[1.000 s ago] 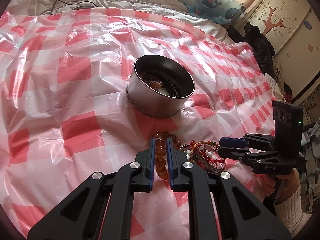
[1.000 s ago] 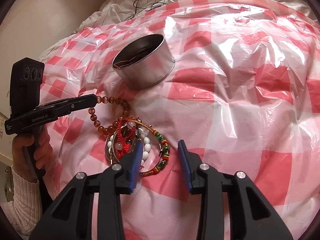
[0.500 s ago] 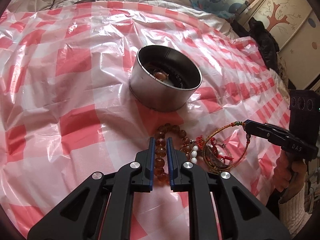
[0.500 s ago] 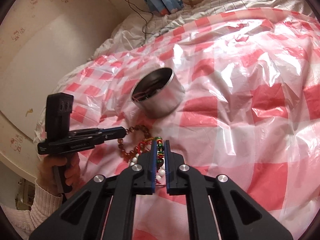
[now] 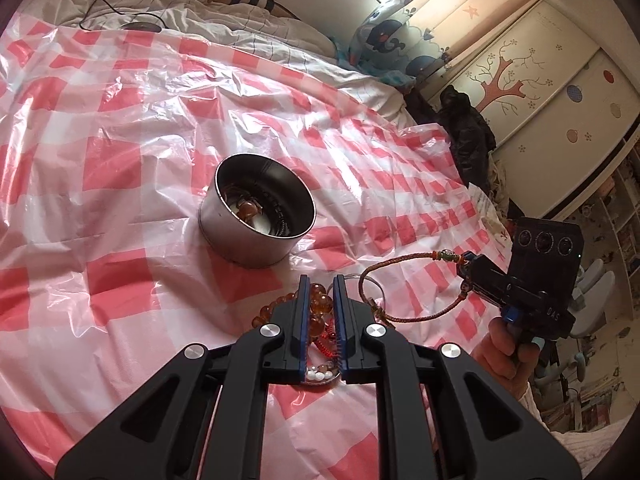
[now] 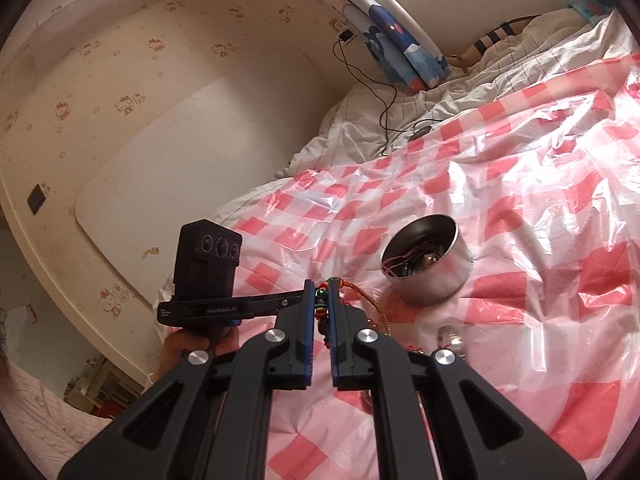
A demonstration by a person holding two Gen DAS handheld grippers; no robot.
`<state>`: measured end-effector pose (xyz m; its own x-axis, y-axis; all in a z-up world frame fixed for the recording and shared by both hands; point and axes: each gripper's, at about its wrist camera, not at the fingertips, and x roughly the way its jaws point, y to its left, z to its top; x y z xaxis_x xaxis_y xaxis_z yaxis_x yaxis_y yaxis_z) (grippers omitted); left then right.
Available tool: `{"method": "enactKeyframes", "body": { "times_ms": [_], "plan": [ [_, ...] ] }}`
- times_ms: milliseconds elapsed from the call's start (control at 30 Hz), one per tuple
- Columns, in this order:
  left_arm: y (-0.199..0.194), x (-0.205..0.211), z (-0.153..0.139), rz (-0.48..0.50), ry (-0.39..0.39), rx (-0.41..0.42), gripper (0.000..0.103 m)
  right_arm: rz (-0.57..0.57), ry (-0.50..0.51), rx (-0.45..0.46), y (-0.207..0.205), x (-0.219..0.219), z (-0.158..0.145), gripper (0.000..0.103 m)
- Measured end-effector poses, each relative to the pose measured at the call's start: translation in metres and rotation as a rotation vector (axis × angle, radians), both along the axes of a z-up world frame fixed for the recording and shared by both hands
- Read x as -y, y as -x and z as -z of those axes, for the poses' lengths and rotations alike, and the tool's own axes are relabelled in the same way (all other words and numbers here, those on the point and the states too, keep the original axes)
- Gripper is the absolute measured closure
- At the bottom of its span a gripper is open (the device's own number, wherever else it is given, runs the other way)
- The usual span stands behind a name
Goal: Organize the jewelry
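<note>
Amber bead bracelet point(image 5: 320, 308): pinched in your left gripper point(image 5: 320, 300).
Braided cord bracelet point(image 5: 404, 292): clamped by your right gripper point(image 6: 320, 300).
Risk: strands tangled, both could snag short of the steel tin point(image 5: 256, 240).

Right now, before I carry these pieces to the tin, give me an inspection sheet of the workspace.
Surface: crinkled red-and-white checked plastic sheet spread over a bed.
Job's things: round metal tin already holding jewelry; amber bead bracelet; braided cord bracelet; silver ring lying on the sheet.
Clutter: white beads and red cord under the left gripper, tangled.
Grippers: left gripper shut on the amber bead bracelet; right gripper shut on the braided cord bracelet, lifted off the sheet.
Cables: black cable running from a wall socket onto the bedding.
Surroundings: white quilt, painted wardrobe.
</note>
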<state>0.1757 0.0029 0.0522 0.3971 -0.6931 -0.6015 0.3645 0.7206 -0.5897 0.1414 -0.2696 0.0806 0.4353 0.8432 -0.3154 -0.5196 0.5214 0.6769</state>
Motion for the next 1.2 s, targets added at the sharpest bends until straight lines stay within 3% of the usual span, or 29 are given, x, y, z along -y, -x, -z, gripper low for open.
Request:
{"method": "enactKeyframes", "body": {
  "times_ms": [200,300,433,467,500,533,600,667,833,900,933,967,1067,1200],
  "plan": [
    [0.000,0.003,-0.012,0.002,0.012,0.016,0.093,0.021,0.060,-0.004,-0.006,-0.005,-0.001,0.096],
    [-0.004,0.004,-0.019,-0.002,0.022,0.018,0.093,0.032,0.041,-0.012,-0.014,-0.006,0.001,0.096],
    [-0.006,0.003,-0.031,-0.009,0.023,0.040,0.093,0.043,0.142,-0.083,-0.023,-0.005,0.012,0.096],
    [-0.006,0.001,-0.032,-0.012,0.022,0.042,0.093,0.047,0.181,-0.120,-0.026,-0.006,0.016,0.085],
    [-0.006,0.000,-0.032,-0.015,0.023,0.043,0.093,0.061,0.225,-0.142,-0.027,-0.006,0.021,0.065],
    [-0.006,-0.001,-0.031,-0.017,0.026,0.041,0.093,0.071,0.284,-0.159,-0.028,-0.008,0.027,0.059],
    [-0.006,-0.003,-0.028,-0.020,0.027,0.036,0.093,0.068,0.379,-0.183,-0.027,-0.013,0.039,0.059],
    [-0.008,-0.005,-0.024,-0.021,0.025,0.027,0.093,0.061,0.450,-0.202,-0.026,-0.019,0.051,0.059],
    [-0.008,-0.010,-0.019,-0.029,0.026,0.019,0.093,0.045,0.626,-0.182,-0.023,-0.035,0.073,0.071],
    [-0.009,-0.012,-0.018,-0.031,0.029,0.019,0.093,0.028,0.643,-0.192,-0.022,-0.037,0.079,0.089],
    [-0.009,-0.012,-0.018,-0.033,0.029,0.019,0.093,0.022,0.650,-0.192,-0.021,-0.037,0.081,0.091],
    [-0.009,-0.012,-0.018,-0.033,0.029,0.018,0.093,0.014,0.649,-0.188,-0.020,-0.038,0.081,0.096],
    [-0.009,-0.011,-0.017,-0.033,0.029,0.017,0.093,0.020,0.630,-0.153,-0.015,-0.037,0.074,0.096],
    [-0.009,-0.011,-0.019,-0.036,0.037,0.016,0.093,0.057,0.464,-0.134,-0.017,-0.020,0.055,0.096]
  ]
}}
